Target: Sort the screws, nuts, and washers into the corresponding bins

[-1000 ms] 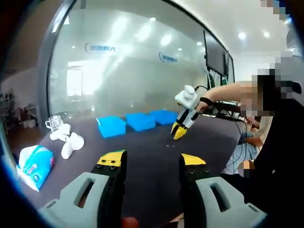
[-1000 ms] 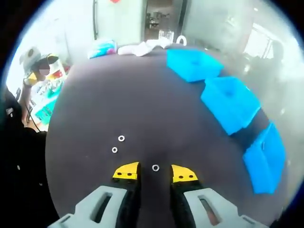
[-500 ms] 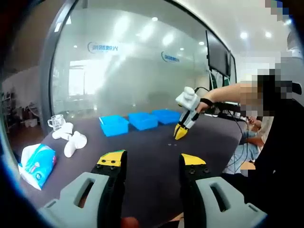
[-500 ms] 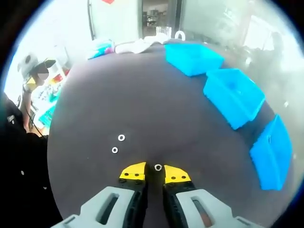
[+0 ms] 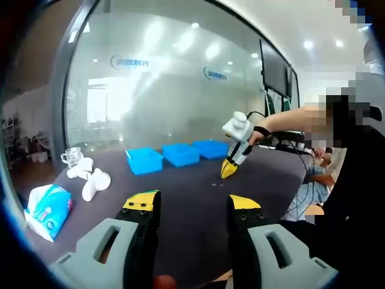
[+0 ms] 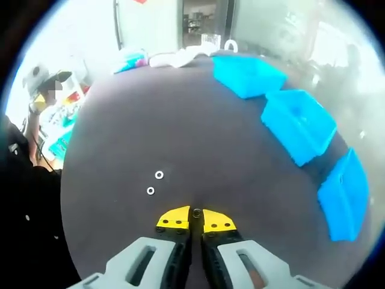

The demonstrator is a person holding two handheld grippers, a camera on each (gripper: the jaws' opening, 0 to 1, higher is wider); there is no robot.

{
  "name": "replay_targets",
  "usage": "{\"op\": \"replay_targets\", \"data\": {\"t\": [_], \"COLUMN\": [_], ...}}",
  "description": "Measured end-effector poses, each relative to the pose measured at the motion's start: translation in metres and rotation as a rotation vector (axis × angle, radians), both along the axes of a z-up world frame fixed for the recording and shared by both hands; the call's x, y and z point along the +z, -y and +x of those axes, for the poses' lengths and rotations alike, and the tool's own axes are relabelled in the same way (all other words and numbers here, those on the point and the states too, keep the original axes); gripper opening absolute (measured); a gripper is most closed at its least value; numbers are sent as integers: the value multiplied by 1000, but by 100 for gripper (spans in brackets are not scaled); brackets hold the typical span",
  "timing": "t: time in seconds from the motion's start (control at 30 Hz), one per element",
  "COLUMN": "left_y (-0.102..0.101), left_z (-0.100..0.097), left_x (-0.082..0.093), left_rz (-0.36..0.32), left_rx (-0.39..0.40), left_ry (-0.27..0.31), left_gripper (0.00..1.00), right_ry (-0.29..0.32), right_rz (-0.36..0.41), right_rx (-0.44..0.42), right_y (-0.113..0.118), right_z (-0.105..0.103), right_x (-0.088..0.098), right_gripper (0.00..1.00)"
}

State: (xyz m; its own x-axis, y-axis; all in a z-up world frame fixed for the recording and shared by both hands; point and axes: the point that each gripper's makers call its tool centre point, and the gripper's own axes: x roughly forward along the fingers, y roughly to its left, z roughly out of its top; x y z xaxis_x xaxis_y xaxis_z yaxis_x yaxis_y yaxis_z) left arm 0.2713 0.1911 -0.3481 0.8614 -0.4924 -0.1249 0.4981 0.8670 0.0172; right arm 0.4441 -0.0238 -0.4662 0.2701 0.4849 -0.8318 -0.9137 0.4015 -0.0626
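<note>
Where the frames allow a reading, findings stand as follows.
Right hand-held gripper (image 6: 196, 221): tips pressed together on a washer (image 6: 197, 212); only its top edge shows between the yellow tips, low over the dark bench (image 6: 198, 132).
Loose washers: two (image 6: 154, 183) lie on the bench just left of those tips, near each other.
Bins: three blue bins (image 6: 299, 123) stand in a row along the right; contents cannot be made out, and the nearest is cut off by the view's edge.
Left hand-held gripper (image 5: 191, 205): jaws spread, nothing between them, raised above the bench.
Far end: tissue pack (image 5: 46, 209), white items and a glass cup (image 5: 71, 157), blurred.
</note>
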Motion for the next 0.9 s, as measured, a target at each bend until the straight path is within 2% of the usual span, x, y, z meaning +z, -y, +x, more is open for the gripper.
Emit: {"op": "replay_targets", "data": {"t": [0.23,0.4,0.6,0.7,0.9], "left_y": [1,2,4,4,6], "left_z": [1,3,4,5,5], "left_x": [1,5,8,10,14], "left_rz": [2,0,-1,-2,-3], "left_rx": [-5,-7,-12,-12,-15], "left_ry": [3,12,20,23,29], "left_gripper": [44,44,44,44,44], "right_ry": [1,6,61,120,241], "right_rz": [78,223,373,444,582], "right_rx": [-32,-94,-137,-176,-227], "right_y": [2,1,8,17,27], "right_z": [-3,-5,-6,1,-4], "right_x": [15,37,66,82,108], "right_gripper": [2,2,2,2,2]}}
